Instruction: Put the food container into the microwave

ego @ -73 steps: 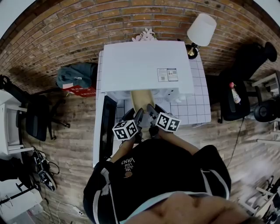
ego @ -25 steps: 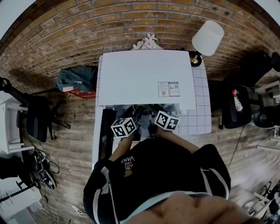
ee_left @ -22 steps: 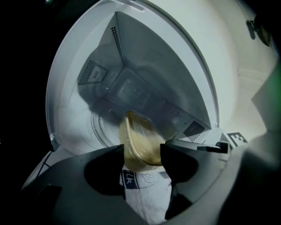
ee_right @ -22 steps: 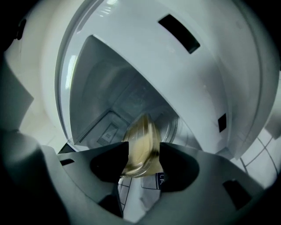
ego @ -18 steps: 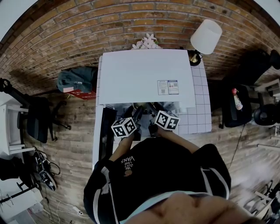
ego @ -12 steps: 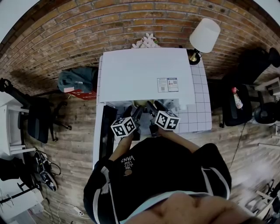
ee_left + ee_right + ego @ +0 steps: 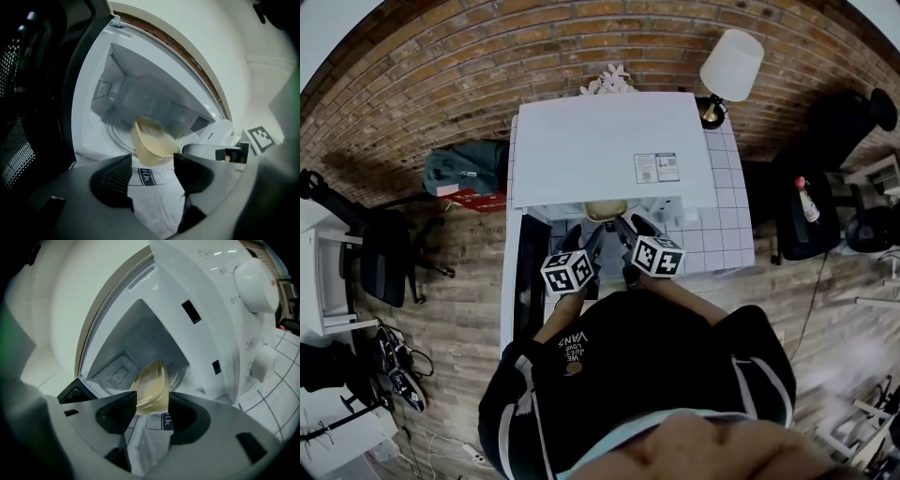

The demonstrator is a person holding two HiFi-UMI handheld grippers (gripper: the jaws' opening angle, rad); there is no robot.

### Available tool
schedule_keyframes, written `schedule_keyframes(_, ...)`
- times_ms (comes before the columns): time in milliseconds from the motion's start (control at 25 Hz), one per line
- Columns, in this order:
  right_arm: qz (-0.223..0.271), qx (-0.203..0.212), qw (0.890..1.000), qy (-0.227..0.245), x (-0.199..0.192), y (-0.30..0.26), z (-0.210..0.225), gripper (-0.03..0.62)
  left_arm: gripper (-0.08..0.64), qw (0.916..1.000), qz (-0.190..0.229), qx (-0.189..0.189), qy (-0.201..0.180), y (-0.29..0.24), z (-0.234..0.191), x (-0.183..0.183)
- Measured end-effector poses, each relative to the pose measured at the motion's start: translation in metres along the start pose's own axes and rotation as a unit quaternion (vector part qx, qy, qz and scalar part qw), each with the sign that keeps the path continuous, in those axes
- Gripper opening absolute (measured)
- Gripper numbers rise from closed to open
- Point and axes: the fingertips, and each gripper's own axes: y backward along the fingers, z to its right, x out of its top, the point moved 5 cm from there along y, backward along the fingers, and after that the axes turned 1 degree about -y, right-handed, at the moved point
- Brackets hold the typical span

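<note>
Food container (image 7: 151, 386) hangs in the mouth of the open microwave (image 7: 605, 141), near of the turntable (image 7: 114, 136), with left gripper (image 7: 152, 161) and right gripper (image 7: 152, 404) both clamped on its near end, probably to steady it past the door (image 7: 28, 93) swung left.

Container (image 7: 152, 143): clear lidded tub with rounded corners, pale yellow-beige inside, lifted at the microwave's (image 7: 609, 141) open mouth, its far end inside the cavity. Microwave: white, door (image 7: 528, 281) swung open on its left
</note>
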Motion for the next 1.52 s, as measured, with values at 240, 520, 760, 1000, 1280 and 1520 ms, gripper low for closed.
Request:
schedule_keyframes(240,-0.009,0.0,1.0,0.024,-0.008,0.004,-0.005,0.165,0.255,0.9995,-0.005,0.0,-0.031,0.005,0.006,-0.003)
schedule_keyframes(520,-0.018,-0.002,0.999,0.047,-0.011,0.001,-0.005,0.054,0.114,0.9989,-0.003,-0.003,-0.047,0.004,0.01,-0.001)
schedule_keyframes(760,-0.027,-0.004,0.998,0.052,-0.008,-0.004,-0.005,0.023,0.037,0.9987,-0.006,-0.009,-0.05,-0.002,0.011,0.002)
schedule_keyframes(1000,-0.031,-0.003,0.998,0.053,-0.004,-0.011,-0.003,0.02,0.028,0.9988,-0.01,-0.009,-0.047,-0.011,0.01,0.005)
schedule_keyframes(1280,-0.032,0.0,0.998,0.051,0.003,-0.02,-0.002,0.018,0.025,0.9991,-0.009,-0.006,-0.04,-0.02,0.007,0.013)
schedule_keyframes(1520,-0.037,0.002,0.998,0.057,0.01,-0.028,0.0,0.018,0.024,0.9993,-0.005,0.001,-0.037,-0.028,0.003,0.021)
